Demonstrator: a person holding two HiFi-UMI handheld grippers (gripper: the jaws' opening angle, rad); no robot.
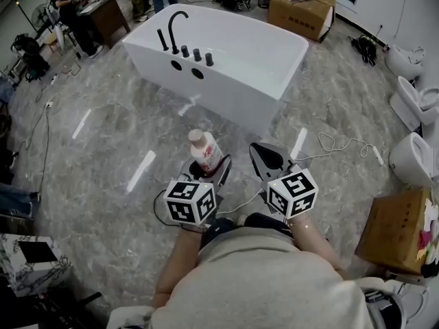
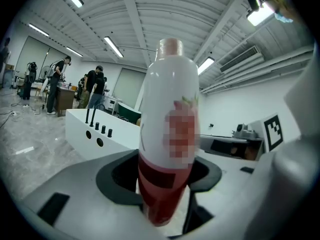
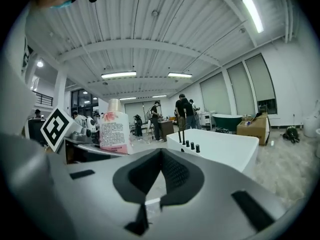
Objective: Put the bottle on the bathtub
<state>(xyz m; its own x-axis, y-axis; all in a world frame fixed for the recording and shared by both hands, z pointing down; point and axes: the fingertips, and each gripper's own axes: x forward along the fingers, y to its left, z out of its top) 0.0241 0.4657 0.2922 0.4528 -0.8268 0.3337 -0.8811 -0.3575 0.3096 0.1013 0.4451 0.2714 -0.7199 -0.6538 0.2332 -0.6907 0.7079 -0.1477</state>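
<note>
A white bottle (image 1: 205,149) with a pink cap and a red lower band stands upright in my left gripper (image 1: 207,168), which is shut on its lower part. In the left gripper view the bottle (image 2: 167,134) fills the middle between the grey jaws. My right gripper (image 1: 266,157) is beside it on the right, shut and holding nothing; in its own view the jaws meet at the tips (image 3: 150,202) and the bottle (image 3: 114,128) shows at the left. The white bathtub (image 1: 226,64) with a black faucet (image 1: 175,26) stands ahead on the floor.
Grey marble floor around the tub. A white cable (image 1: 336,146) lies to the right. Cardboard boxes (image 1: 302,9) stand behind the tub and at the right (image 1: 398,228). White toilets (image 1: 415,101) line the right edge. People stand at a desk (image 1: 103,12) at the far left.
</note>
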